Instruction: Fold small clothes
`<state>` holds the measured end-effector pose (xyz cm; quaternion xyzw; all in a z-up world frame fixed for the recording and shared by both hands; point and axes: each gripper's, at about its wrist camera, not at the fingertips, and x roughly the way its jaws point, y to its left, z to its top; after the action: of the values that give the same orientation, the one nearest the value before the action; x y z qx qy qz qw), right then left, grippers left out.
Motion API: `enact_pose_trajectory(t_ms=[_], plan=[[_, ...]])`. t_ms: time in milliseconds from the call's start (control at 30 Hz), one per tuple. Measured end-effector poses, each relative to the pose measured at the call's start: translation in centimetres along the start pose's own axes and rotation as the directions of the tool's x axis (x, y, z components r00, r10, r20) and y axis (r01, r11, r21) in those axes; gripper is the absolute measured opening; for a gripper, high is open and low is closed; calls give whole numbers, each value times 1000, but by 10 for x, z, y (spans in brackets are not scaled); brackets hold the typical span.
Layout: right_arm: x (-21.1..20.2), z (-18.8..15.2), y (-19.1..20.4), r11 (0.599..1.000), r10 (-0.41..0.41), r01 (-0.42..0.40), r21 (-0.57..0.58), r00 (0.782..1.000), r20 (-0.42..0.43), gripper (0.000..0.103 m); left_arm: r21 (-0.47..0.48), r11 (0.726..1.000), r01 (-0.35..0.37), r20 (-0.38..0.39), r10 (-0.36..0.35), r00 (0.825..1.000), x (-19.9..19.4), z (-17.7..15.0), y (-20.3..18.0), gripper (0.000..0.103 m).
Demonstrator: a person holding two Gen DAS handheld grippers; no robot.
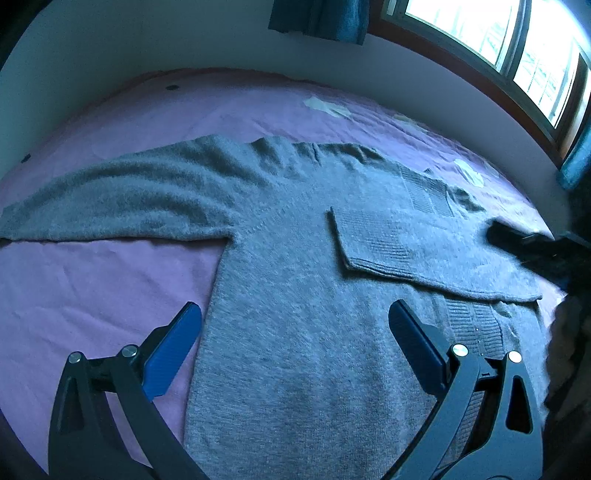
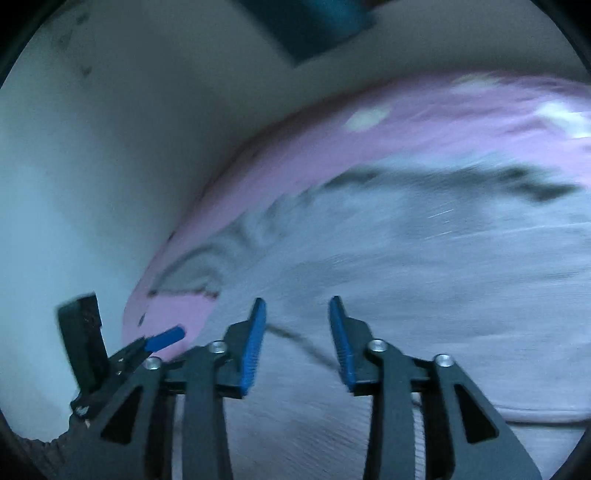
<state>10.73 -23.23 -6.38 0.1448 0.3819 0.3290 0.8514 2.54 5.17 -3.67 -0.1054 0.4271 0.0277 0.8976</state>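
A grey knit sweater lies flat on a pink bed sheet. One sleeve stretches out to the left. The other sleeve is folded across the body, with its cuff near the middle. My left gripper hovers over the sweater's lower body, open wide and holding nothing. My right gripper is open above the grey knit, with nothing between its blue pads; this view is blurred. A dark shape at the sweater's right edge looks like the right gripper.
A pale wall runs along the far side of the bed. A window with teal curtains sits at the upper right. White patches mark the sheet beyond the sweater. Bare pink sheet lies left of the sweater's body.
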Motion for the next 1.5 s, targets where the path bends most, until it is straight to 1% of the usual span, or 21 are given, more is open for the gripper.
enact_pose_trajectory(t_ms=[67,100,133,167,233,267,300,400,467,533,667,867,900,1000,1033,1067,1133,1200,1333,1400,1500], plan=[[-37,5,-41,993,-110,106,58,991,72,41,3,1000,4,-7,-4,1000,2,-1,-1,101],[-52,6,-62,983,-165,156,102,982,94,41,3,1000,9,-11,-9,1000,3,-1,-3,101],[-68,6,-89,958,-248,227,172,962,110,41,5,1000,12,-13,-12,1000,4,-2,-3,101],[-77,5,-107,939,-294,264,221,948,117,41,8,1000,13,-14,-13,1000,5,-2,-4,101],[-87,2,-141,905,-346,302,299,932,107,41,15,1000,10,-17,-10,1000,6,-3,-6,101],[-86,1,-153,894,-360,316,317,928,92,41,16,1000,10,-18,-10,1000,7,-4,-6,101],[-84,1,-160,889,-364,321,326,928,81,41,17,1000,10,-22,-10,1000,8,-4,-6,101],[-70,1,-174,889,-345,315,332,938,37,39,19,1000,7,-32,-6,999,11,-7,-7,101],[-59,3,-179,889,-365,347,300,931,4,12,22,1000,-1,-34,2,999,13,-7,-7,101],[-56,3,-182,893,-363,343,292,932,15,11,24,1000,-2,-37,3,999,13,-8,-7,101],[-71,-3,-186,901,-320,296,318,947,23,12,23,1000,2,-37,-1,999,13,-8,-6,101],[-84,-22,-173,916,-250,228,330,968,24,13,18,1000,8,-39,-8,999,13,-7,-5,101],[-85,-25,-170,919,-246,227,323,969,20,13,18,1000,8,-40,-7,999,14,-7,-5,101],[-84,-34,-163,921,-273,263,288,962,-5,13,20,1000,5,-43,-4,999,15,-8,-5,101],[-83,-35,-163,922,-281,270,278,960,1,11,21,1000,3,-43,-3,999,16,-8,-5,101],[-83,-36,-165,921,-283,271,281,959,3,8,23,1000,2,-44,-1,999,16,-8,-6,101],[-83,-36,-170,920,-260,244,306,966,12,7,26,1000,-1,-44,3,999,16,-9,-6,101],[-87,-37,-171,921,-244,223,321,969,27,8,26,1000,-3,-44,4,999,16,-9,-7,101],[-101,-43,-167,919,-235,202,339,970,58,15,27,1000,-4,-44,5,999,16,-9,-7,101],[-109,-48,-164,920,-236,199,338,969,70,21,27,1000,-4,-43,5,999,16,-9,-7,101],[-124,-57,-159,918,-251,210,336,965,83,37,26,1000,-4,-45,5,999,16,-9,-7,101]])
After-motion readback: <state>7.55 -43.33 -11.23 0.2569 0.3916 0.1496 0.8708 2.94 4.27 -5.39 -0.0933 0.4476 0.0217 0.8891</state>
